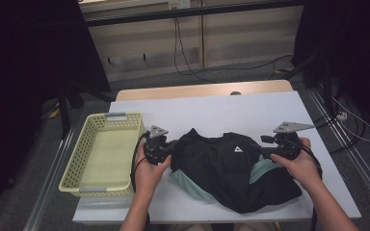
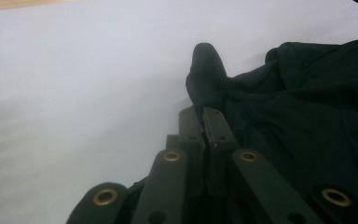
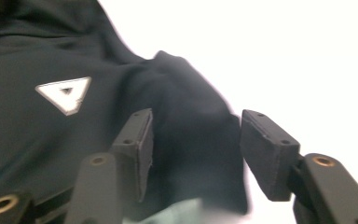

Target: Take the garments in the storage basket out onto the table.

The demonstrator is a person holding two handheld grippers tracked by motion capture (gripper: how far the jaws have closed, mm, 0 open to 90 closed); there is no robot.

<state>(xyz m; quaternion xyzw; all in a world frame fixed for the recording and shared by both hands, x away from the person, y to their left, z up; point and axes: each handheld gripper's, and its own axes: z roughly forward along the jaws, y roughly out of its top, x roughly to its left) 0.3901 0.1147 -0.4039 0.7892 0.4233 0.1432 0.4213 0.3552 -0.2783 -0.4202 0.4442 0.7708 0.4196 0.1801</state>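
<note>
Garment: a black garment [image 1: 226,166] with mint lining lay rumpled at the near middle of the white table [image 1: 250,108].
Left gripper [image 2: 203,119]: clamped on a fold at the garment's left edge, probably anchoring it.
Right gripper [image 3: 193,149]: jaws apart astride the right edge, pads not pressing.
Basket: the yellow basket [image 1: 84,171] stood left, likely its destination.
Right gripper view: showed the white triangle logo [image 3: 65,93] close up.

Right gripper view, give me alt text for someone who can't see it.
The right gripper stands with its two black jaws apart over a fold of a black garment, the pads not pressing on the cloth. A white triangle logo shows on the fabric at the left, with the white table bright behind.
</note>
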